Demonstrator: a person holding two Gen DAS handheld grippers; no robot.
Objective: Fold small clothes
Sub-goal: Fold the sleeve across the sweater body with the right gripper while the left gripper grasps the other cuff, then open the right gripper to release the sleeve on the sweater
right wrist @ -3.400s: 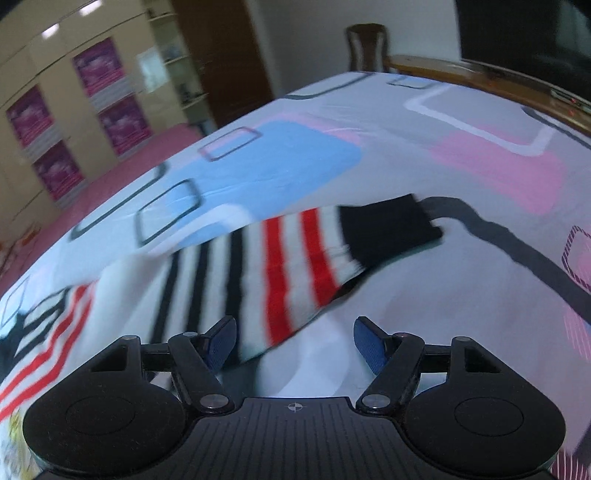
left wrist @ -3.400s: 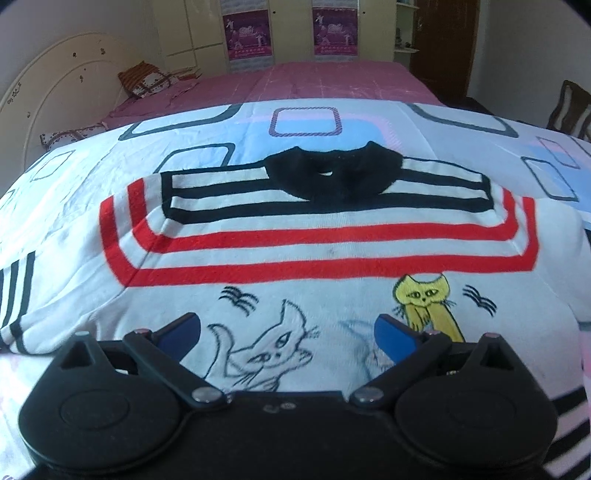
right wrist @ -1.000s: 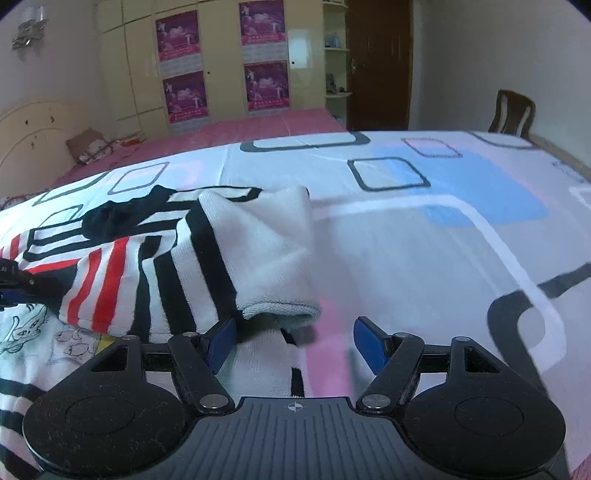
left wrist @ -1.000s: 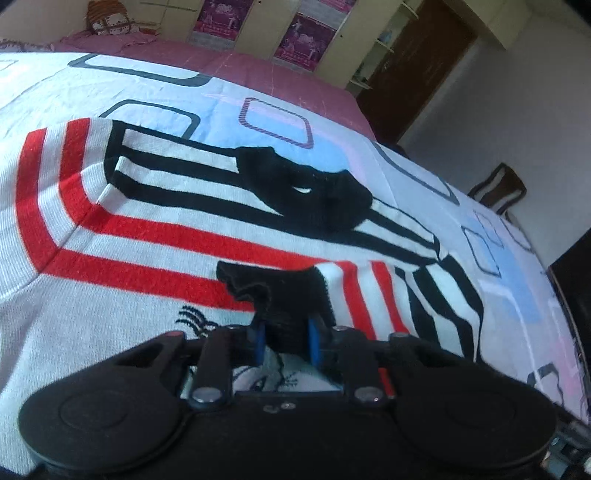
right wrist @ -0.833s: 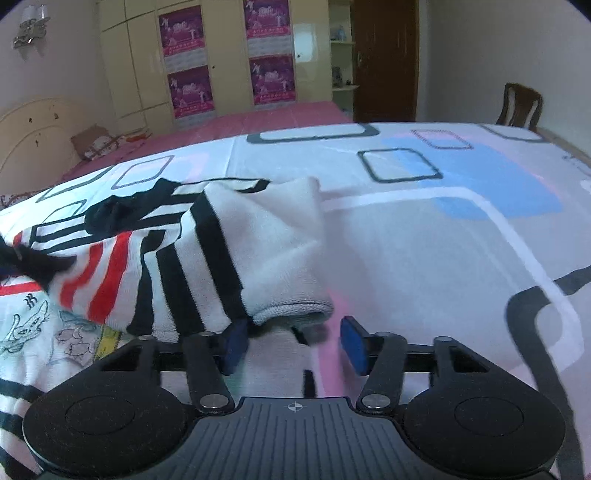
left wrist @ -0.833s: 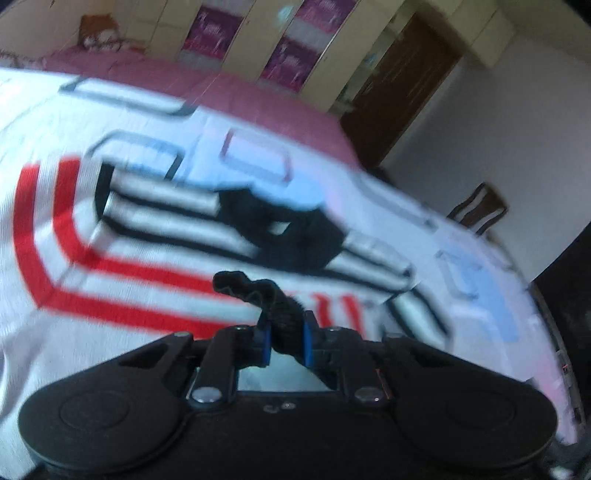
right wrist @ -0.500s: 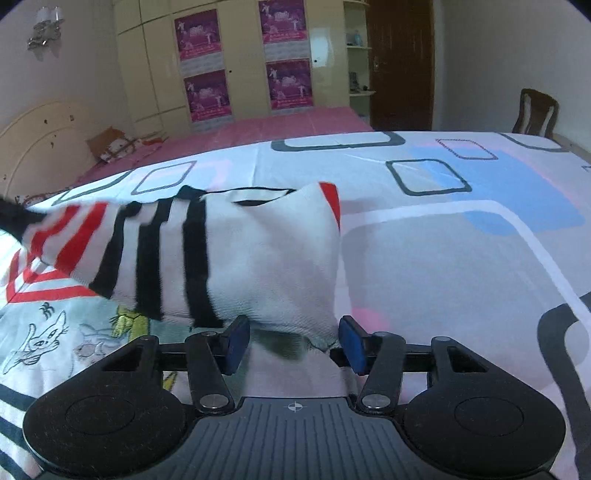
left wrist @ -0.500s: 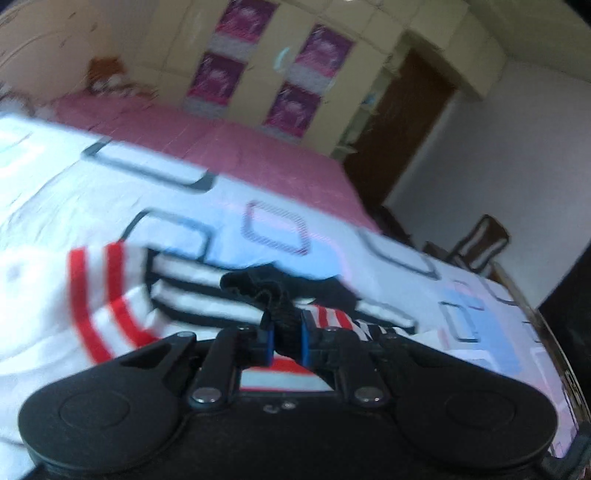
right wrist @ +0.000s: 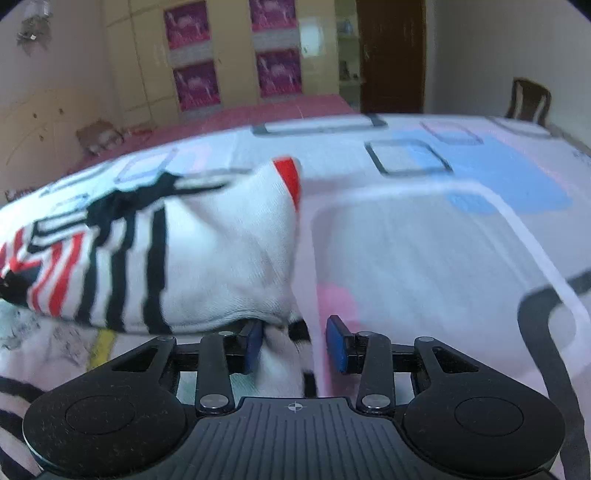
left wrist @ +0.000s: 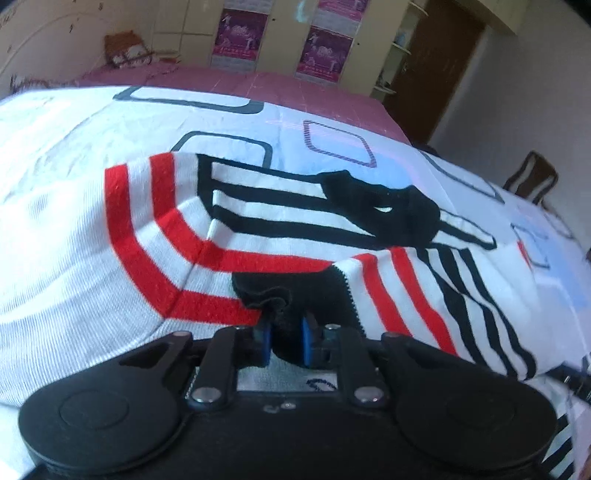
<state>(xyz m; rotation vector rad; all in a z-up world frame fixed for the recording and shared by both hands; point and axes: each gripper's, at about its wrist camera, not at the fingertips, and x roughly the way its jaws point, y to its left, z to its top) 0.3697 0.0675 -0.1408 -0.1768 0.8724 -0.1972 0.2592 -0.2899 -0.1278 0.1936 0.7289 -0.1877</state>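
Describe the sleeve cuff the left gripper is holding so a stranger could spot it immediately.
On the patterned bedsheet lies a white sweater with red and black stripes. Its folded-over sleeve ends in a black ribbed cuff, pinched in the left gripper. Unlike the black collar higher up, it borders red stripes.

Your left wrist camera sits low and very close over the sweater (left wrist: 155, 229), looking across the bed (left wrist: 74, 122) toward the wardrobe (left wrist: 280, 33). Your right wrist camera looks from the sweater's (right wrist: 221, 258) edge, equally near, at that same wardrobe (right wrist: 229, 55). Both views share the sweater, bedsheet and chair (right wrist: 528, 98).
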